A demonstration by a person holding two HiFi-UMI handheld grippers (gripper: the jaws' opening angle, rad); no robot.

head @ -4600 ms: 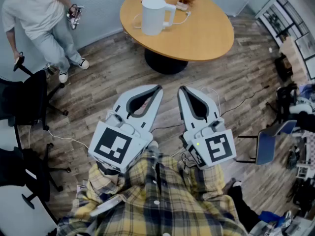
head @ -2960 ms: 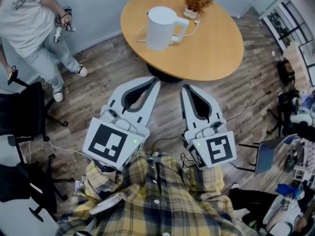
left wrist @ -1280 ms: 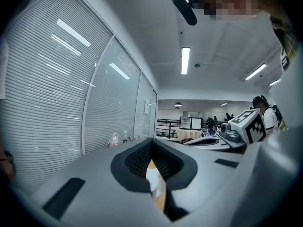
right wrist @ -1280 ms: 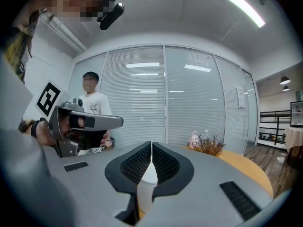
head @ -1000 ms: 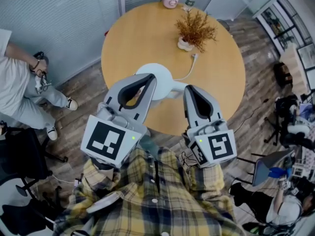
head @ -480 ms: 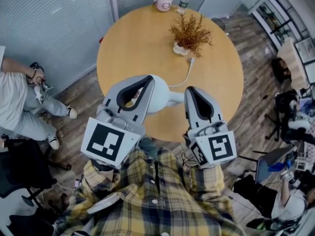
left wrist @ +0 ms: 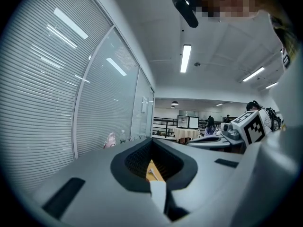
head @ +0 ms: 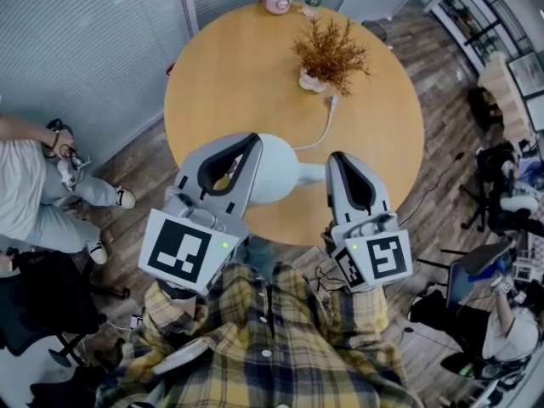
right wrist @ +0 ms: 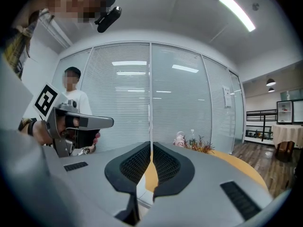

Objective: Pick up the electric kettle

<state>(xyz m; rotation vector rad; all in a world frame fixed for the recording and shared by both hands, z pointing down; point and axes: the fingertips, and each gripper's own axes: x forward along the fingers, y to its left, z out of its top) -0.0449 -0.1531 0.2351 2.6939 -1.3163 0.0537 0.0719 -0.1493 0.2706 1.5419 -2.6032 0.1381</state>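
As the head camera looks steeply down, a round wooden table (head: 255,66) fills the upper middle of the frame. Below it, two grey grippers point up-frame from lower centre. The left gripper (head: 252,140) and the right gripper (head: 340,155) both have their jaws clenched tip to tip, with nothing between them. A white kettle (head: 276,172) stands between them at the table's near edge, in the frame's centre, its left side hidden behind the left gripper. Its handle (head: 310,172) sticks out to the right, just beside the right gripper's tips. A thin cord (head: 323,126) runs from beside the kettle toward upper right. The kettle looks rigid and smooth-walled, likely slippery, and heavy if filled. The handle seems the surest hold, though the cord may drag.
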